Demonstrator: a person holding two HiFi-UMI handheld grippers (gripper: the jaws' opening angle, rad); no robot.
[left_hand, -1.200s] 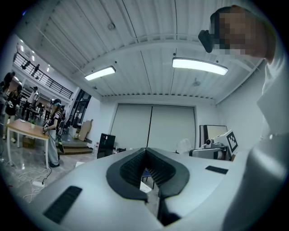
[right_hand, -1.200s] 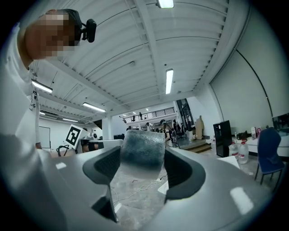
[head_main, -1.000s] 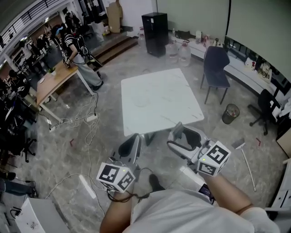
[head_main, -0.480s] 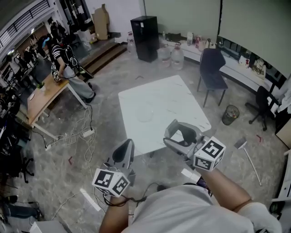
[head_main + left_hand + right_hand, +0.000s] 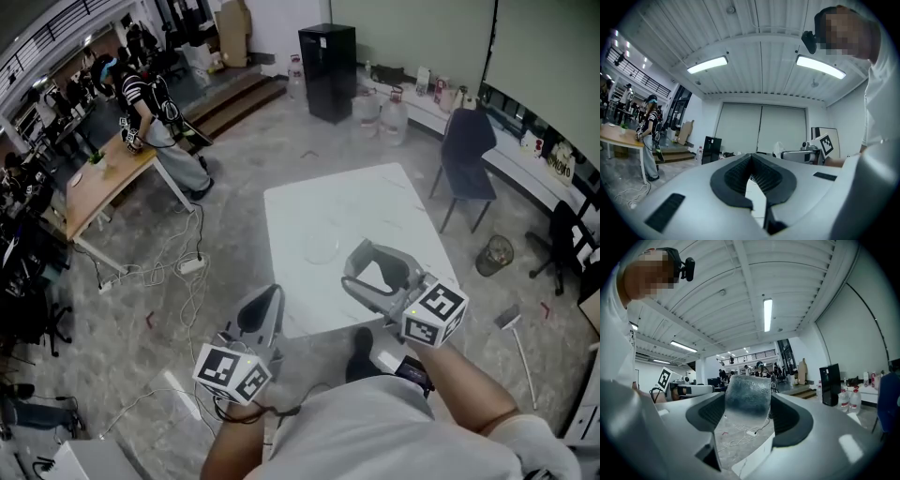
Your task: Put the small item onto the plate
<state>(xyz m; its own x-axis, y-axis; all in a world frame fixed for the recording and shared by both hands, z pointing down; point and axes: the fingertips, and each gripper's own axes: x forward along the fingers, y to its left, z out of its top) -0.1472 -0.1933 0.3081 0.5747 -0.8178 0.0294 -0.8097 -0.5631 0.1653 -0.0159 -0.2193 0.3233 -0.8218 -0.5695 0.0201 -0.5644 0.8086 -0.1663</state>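
A white table (image 5: 375, 202) stands ahead of me, with a faint round outline like a clear plate (image 5: 322, 248) on it. My right gripper (image 5: 357, 268) hovers over the table's near edge. In the right gripper view its jaws (image 5: 747, 397) are closed on a grey, speckled, translucent small item (image 5: 746, 401) that spans both pads. My left gripper (image 5: 271, 294) hangs left of the table's near corner, over the floor. Its pads (image 5: 736, 176) meet at the tips with nothing between them.
A dark chair (image 5: 468, 141) stands at the table's far right, a bin (image 5: 494, 253) beyond it. A black cabinet (image 5: 327, 58) and water jugs (image 5: 394, 114) are at the back. At left, cables (image 5: 178, 267) lie on the floor by a wooden desk (image 5: 103, 178) with a person (image 5: 148, 94).
The table has drawn closer and shifted right in the head view. Both grippers keep their places before me, and their jaws have not changed.
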